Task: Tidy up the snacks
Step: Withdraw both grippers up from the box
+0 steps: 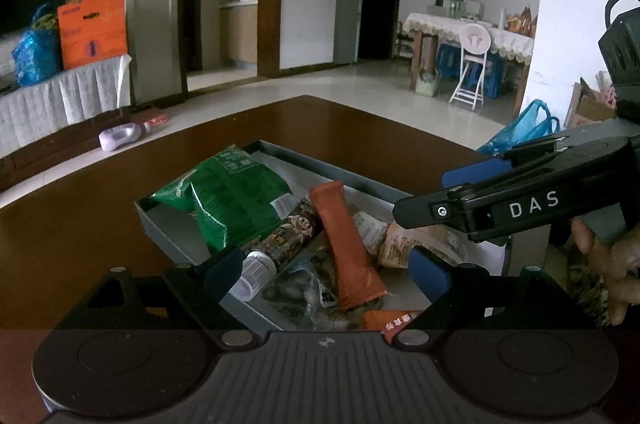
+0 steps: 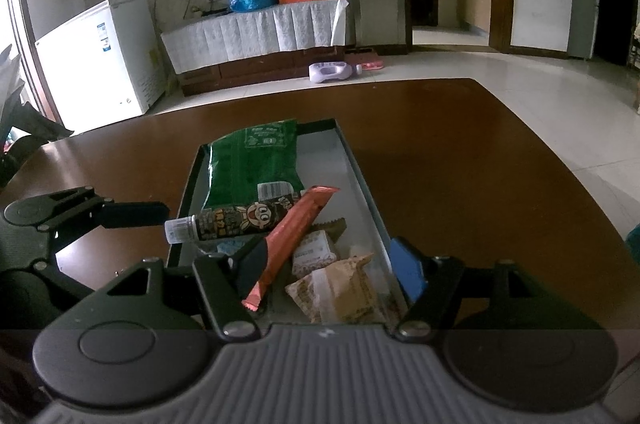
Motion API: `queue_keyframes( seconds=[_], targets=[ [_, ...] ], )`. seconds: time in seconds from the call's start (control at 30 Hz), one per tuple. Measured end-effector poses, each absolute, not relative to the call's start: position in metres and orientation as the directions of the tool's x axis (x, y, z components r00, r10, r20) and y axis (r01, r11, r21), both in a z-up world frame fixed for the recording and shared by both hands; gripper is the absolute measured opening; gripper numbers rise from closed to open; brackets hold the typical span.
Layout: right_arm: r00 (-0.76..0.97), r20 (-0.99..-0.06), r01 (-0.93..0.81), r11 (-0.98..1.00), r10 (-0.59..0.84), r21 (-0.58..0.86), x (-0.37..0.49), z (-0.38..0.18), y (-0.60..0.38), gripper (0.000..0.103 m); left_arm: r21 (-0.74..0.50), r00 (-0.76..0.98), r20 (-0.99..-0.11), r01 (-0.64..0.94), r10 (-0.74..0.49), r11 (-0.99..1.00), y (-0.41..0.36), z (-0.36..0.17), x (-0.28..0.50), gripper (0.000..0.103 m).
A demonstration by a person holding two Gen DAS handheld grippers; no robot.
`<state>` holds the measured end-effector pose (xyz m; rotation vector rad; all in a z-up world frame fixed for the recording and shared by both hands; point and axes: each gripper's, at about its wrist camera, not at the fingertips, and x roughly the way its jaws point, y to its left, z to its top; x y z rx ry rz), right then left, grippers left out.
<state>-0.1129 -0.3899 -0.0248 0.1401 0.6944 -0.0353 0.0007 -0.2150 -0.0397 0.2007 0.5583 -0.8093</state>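
Note:
A grey tray point(image 1: 280, 153) point(image 2: 362, 179) on the brown table holds the snacks. In it are a green bag point(image 1: 228, 199) point(image 2: 256, 159), a small cartoon-label bottle point(image 1: 280, 240) point(image 2: 236, 218), an orange stick packet point(image 1: 346, 244) point(image 2: 294, 240) and beige packets point(image 2: 340, 288). My left gripper point(image 1: 326, 272) is open over the tray's near end, with the bottle cap and the orange packet between its fingers, not pressed. My right gripper point(image 2: 332, 268) point(image 1: 420, 195) is open over the beige packets, and the orange packet lies against its left finger.
The brown table point(image 2: 460, 163) has bare wood around the tray. One left-gripper finger point(image 2: 136, 214) reaches in beside the bottle cap. A hand point(image 1: 608, 264) holds the right gripper. Blue plastic bags point(image 1: 524, 131) sit past the table's right edge.

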Motion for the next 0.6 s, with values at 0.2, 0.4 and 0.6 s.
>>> queue_keyframes(
  seconds=[0.2,0.4,0.6],
  targets=[
    [0.769,-0.639,0.078,0.990,0.015,0.117,-0.1112,-0.0257,-0.3880,0.069,-0.044,0.563,-0.541,0.723,-0.625,0.690,-0.2118,-0.0382,0.0029,0.090],
    [0.771,-0.637,0.080,0.990,0.012,0.116,-0.1104,-0.0268,-0.3871,0.070,-0.044,0.567,-0.537,0.720,-0.624,0.693,-0.2089,-0.0370,0.0019,0.090],
    [0.778,-0.628,0.088,0.988,0.011,0.126,-0.1108,-0.0234,-0.3884,0.070,-0.044,0.568,-0.540,0.718,-0.621,0.695,-0.2061,-0.0372,0.0029,0.090]
  ],
)
